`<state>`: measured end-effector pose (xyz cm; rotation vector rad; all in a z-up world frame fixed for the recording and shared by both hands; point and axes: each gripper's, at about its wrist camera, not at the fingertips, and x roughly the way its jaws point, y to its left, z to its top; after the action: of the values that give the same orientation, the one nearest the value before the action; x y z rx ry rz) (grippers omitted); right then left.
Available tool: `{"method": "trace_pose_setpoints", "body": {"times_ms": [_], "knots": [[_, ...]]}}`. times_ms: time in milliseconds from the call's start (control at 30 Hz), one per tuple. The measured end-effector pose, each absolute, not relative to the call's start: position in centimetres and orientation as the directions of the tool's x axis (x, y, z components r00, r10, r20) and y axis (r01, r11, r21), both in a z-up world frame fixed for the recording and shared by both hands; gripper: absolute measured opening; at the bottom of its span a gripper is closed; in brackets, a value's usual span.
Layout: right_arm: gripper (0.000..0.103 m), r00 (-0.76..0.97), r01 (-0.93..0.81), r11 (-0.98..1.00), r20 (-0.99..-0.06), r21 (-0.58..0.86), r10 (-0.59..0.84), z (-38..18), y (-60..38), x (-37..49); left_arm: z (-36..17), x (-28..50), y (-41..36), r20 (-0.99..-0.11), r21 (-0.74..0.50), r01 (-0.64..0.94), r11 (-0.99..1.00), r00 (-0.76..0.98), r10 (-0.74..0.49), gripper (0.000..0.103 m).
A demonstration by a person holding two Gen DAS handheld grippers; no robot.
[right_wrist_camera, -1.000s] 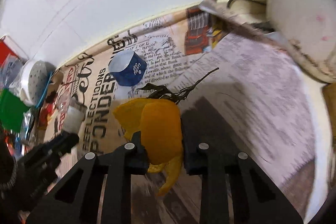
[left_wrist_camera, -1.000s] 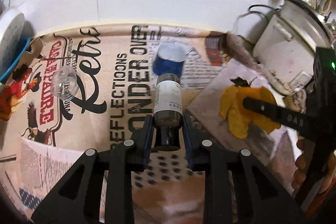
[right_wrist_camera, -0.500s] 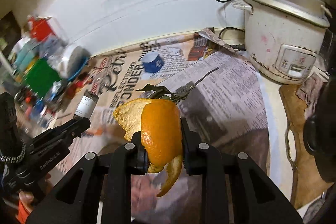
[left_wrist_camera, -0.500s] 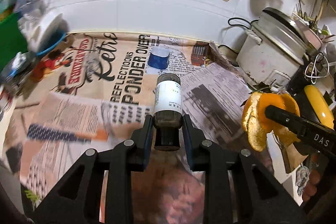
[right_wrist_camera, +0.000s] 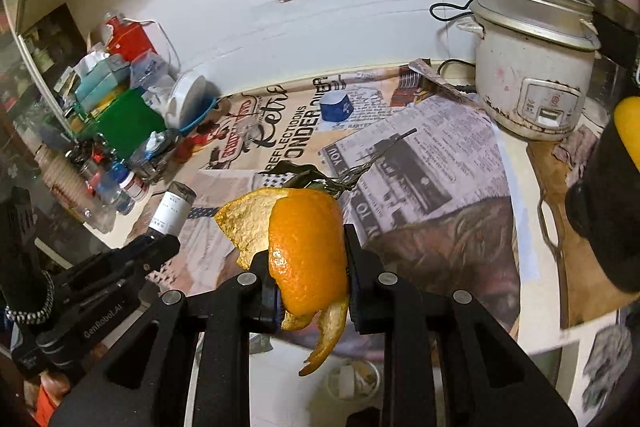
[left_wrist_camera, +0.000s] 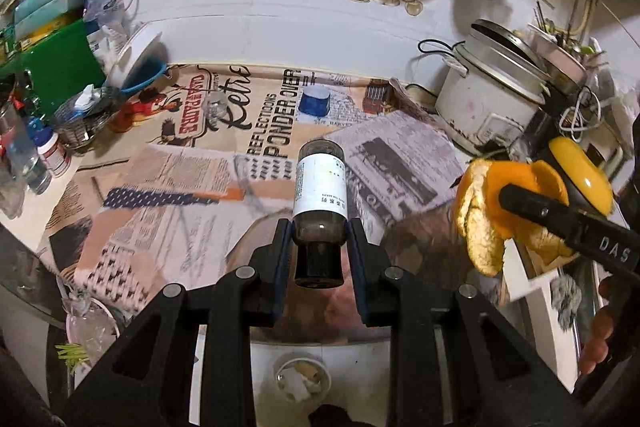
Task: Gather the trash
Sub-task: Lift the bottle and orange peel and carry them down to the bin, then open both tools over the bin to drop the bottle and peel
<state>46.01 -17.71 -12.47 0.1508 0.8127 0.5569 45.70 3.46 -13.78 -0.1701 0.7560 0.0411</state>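
A: Left gripper (left_wrist_camera: 319,251) is clamped on the small bottle (left_wrist_camera: 320,193) at its neck end, body sticking out ahead of the jaws. Rigid, likely glass, smooth: probably slippery and breakable, so the grip belongs low on the shoulder.

B: Right gripper (right_wrist_camera: 310,277) is pinched on the orange peel (right_wrist_camera: 298,247), which bulges above the jaws with a strip dangling below. Light, floppy, tears easily.

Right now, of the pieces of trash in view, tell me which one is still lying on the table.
The blue cup, lying on the newspaper near the wall. The small bottle is up in the left gripper, and the orange peel in the right gripper.
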Motion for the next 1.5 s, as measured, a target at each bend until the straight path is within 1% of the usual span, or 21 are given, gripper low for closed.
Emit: {"method": "trace_pose_setpoints", "body": {"times_ms": [167, 500, 700, 867, 1100, 1167, 1300, 1500], "knots": [[0.022, 0.576, -0.38, 0.867, -0.651, 0.322, 0.494, -12.4, -16.0, 41.4, -14.1, 41.3, 4.8, -0.69, -0.156, -0.064, 0.986, 0.721, -0.063, 0.027], [0.022, 0.569, -0.324, 0.879, -0.67, 0.35, 0.477, -14.3, -12.5, 32.0, -15.1, 29.9, 8.0, -0.712, -0.131, -0.013, 0.991, 0.697, -0.085, 0.027], [0.022, 0.536, -0.313, 0.886, -0.706, 0.343, 0.463, -15.2, -11.0, 27.9, -16.1, 25.8, 9.0, -0.742, -0.144, -0.008, 0.99, 0.663, -0.103, 0.027], [0.022, 0.514, -0.312, 0.892, -0.732, 0.326, 0.448, -16.4, -10.8, 26.0, -17.9, 24.0, 8.9, -0.767, -0.154, -0.013, 0.988, 0.632, -0.111, 0.027], [0.022, 0.461, -0.287, 0.901, -0.778, 0.325, 0.427, -20.0, -12.2, 25.4, -22.0, 23.8, 7.1, -0.807, -0.183, -0.005, 0.983, 0.571, -0.147, 0.027], [0.022, 0.435, -0.279, 0.906, -0.799, 0.318, 0.414, -21.9, -12.8, 25.9, -23.6, 24.1, 6.2, -0.818, -0.174, 0.001, 0.985, 0.557, -0.146, 0.027], [0.022, 0.406, -0.278, 0.919, -0.833, 0.279, 0.375, -25.4, -13.5, 27.1, -28.1, 25.6, 4.7, -0.848, -0.187, -0.025, 0.982, 0.508, -0.149, 0.027], [0.022, 0.364, -0.283, 0.931, -0.872, 0.23, 0.327, -33.0, -15.0, 29.8, -36.2, 27.7, 2.9, -0.883, -0.194, -0.073, 0.978, 0.447, -0.142, 0.027]]}}
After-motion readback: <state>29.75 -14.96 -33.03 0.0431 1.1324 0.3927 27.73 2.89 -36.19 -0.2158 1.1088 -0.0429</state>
